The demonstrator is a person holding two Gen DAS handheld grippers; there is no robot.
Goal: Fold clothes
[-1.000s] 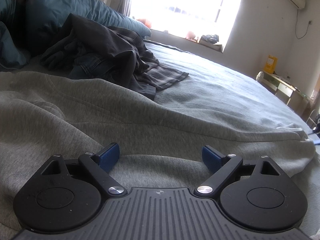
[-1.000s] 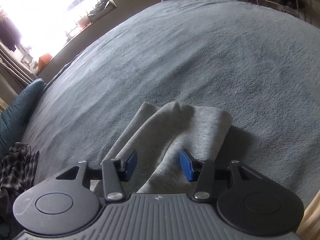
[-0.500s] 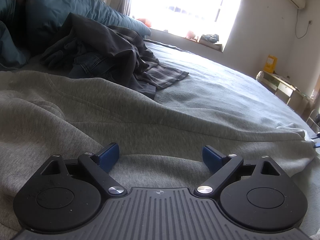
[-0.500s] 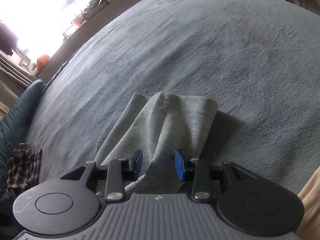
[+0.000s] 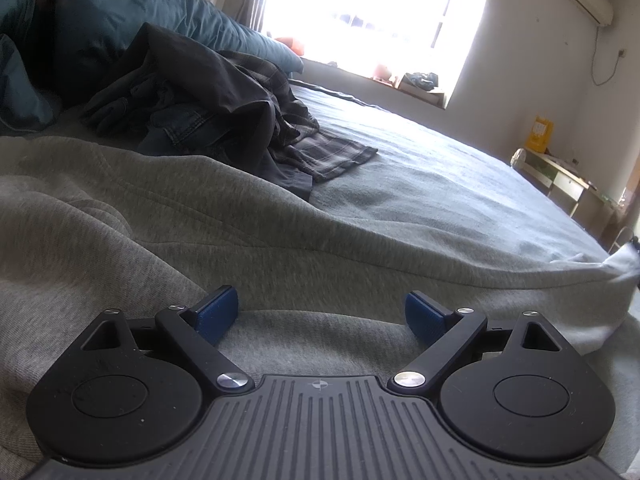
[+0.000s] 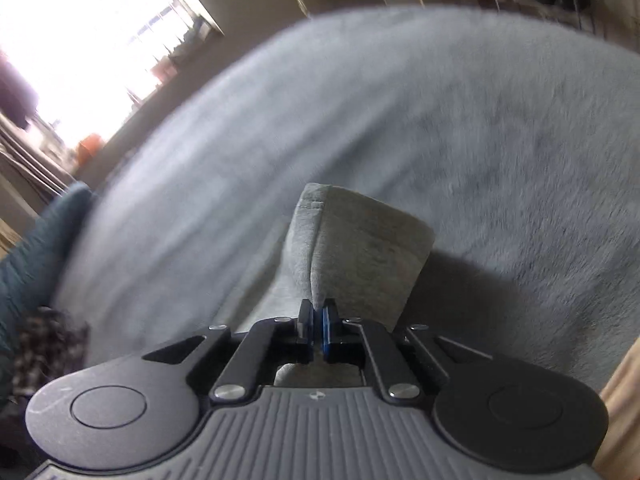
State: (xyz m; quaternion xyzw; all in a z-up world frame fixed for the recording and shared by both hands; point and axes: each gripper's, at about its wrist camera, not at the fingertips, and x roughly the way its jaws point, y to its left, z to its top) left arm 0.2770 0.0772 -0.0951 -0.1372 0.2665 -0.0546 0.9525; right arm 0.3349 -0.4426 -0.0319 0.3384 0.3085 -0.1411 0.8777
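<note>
A light grey sweatshirt point(image 5: 200, 232) lies spread over the bed and fills the lower half of the left wrist view. My left gripper point(image 5: 322, 312) hovers low over it, open, with only flat cloth below its blue pads. In the right wrist view my right gripper point(image 6: 318, 322) is shut on the sweatshirt's cuffed end point(image 6: 360, 248), a fold of grey cloth pinched between the pads. That end stands lifted off the bed and casts a shadow on the cover. The right wrist view is blurred by motion.
A heap of dark clothes point(image 5: 208, 100), with denim and a checked shirt, lies beyond the sweatshirt. A teal duvet point(image 5: 100, 20) is piled at the back left. The grey-blue bed cover point(image 5: 460, 192) runs to the right. A low table point(image 5: 560, 172) stands by the far wall, under a bright window.
My right gripper went from half open around the sweatshirt's end to shut on it and lifted it off the bed. The left gripper kept still and open.
</note>
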